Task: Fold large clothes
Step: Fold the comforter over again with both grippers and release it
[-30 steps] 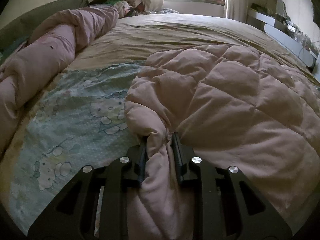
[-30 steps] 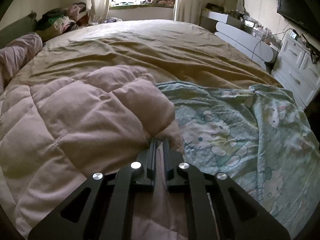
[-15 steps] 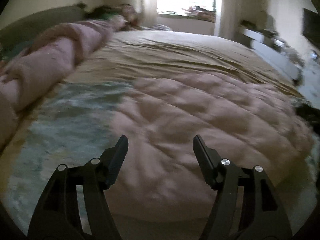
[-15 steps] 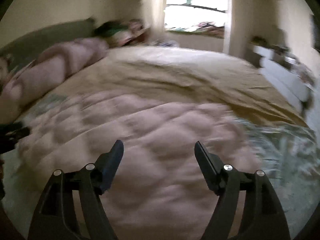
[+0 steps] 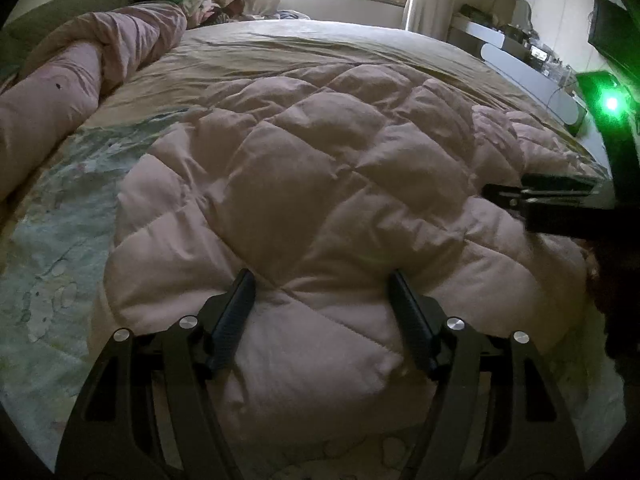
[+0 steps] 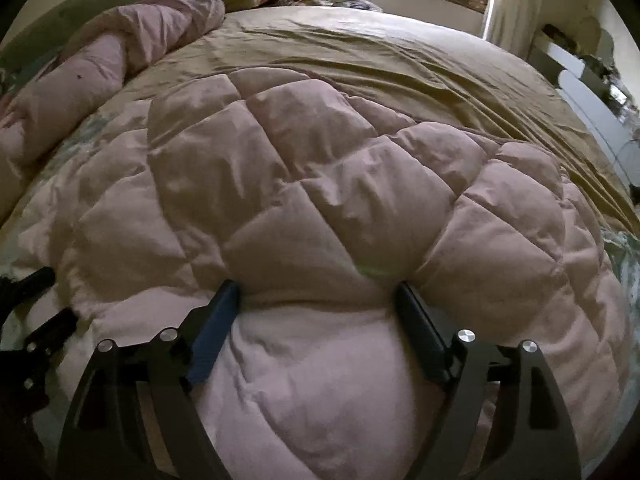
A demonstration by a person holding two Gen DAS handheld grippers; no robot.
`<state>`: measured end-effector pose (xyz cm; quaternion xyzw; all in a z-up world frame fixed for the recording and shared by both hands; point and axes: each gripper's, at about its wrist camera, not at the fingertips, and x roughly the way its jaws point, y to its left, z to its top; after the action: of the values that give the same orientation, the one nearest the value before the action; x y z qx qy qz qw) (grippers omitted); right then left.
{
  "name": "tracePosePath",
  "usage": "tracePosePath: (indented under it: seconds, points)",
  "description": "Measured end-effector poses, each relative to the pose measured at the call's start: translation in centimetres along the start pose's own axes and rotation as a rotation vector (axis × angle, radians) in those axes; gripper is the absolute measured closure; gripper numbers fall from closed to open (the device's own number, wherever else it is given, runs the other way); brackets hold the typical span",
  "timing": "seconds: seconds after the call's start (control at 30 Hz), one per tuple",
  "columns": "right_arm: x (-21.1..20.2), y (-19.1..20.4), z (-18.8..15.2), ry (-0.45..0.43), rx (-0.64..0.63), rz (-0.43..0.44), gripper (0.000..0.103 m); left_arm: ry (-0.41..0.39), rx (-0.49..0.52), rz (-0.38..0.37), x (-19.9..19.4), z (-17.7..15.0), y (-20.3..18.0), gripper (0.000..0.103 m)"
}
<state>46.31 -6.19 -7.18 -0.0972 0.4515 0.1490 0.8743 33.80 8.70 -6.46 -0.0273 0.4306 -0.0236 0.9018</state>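
A puffy pink quilted piece [image 5: 340, 160] lies doubled over on the bed and fills the middle of both views [image 6: 320, 180]. My left gripper [image 5: 320, 276] hovers at its near edge, jaws opening, with a bulge of the quilt between the fingers but not pinched. My right gripper [image 6: 316, 285] stands the same way over the near edge, jaws opening wide, padding swelling between them without being pressed. In the left wrist view the right gripper [image 5: 536, 196] shows at the far right. The left gripper [image 6: 40, 304] shows at the left edge of the right wrist view.
A tan sheet [image 5: 320, 48] covers the bed beyond the quilt. A rolled pink duvet [image 5: 80, 80] lies along the left side. A pale green cartoon-print sheet [image 5: 52, 240] lies beneath the quilt at the left. White furniture [image 5: 520, 68] and a green light [image 5: 610, 102] stand at the right.
Both grippers were shut on pinched folds of the pink quilt. They have let go and opened wide. The views have swung so that the quilt now lies centred under both.
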Motion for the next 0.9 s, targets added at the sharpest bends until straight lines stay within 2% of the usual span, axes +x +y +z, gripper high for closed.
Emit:
tracePosePath:
  seconds: [0.07, 0.1, 0.17, 0.27, 0.33, 0.37, 0.6, 0.9]
  points:
    - [-0.2, 0.2, -0.2, -0.013, 0.000, -0.005, 0.023, -0.005, -0.005, -0.012, -0.5, -0.1, 0.1, 0.041]
    - [-0.8, -0.1, -0.3, -0.017, 0.014, 0.010, 0.023, -0.007, -0.006, -0.018, -0.8, -0.2, 0.2, 0.038]
    - [-2.7, -0.8, -0.5, -0.024, 0.053, 0.067, 0.024, -0.027, -0.003, -0.025, -2.1, -0.3, 0.1, 0.031]
    - [-6.4, -1.7, -1.2, -0.096, 0.107, 0.131, 0.023, -0.062, -0.007, -0.024, -4.3, 0.0, 0.2, 0.021]
    - [-9.6, -2.4, -2.0, -0.165, 0.128, 0.171, 0.011, -0.081, -0.016, -0.025, -5.6, 0.0, 0.2, 0.011]
    - [-10.6, -2.7, -2.3, -0.188, 0.133, 0.174, 0.009, -0.091, -0.021, -0.023, -6.2, 0.0, 0.3, 0.009]
    - [-16.8, -4.7, -4.9, -0.293, 0.140, 0.165, 0.005, -0.132, -0.058, 0.008, -9.9, -0.5, 0.5, 0.009]
    - [-20.5, -8.0, -8.9, -0.340, 0.166, 0.112, 0.004, -0.183, -0.055, 0.055, -14.2, -2.0, 0.4, 0.009]
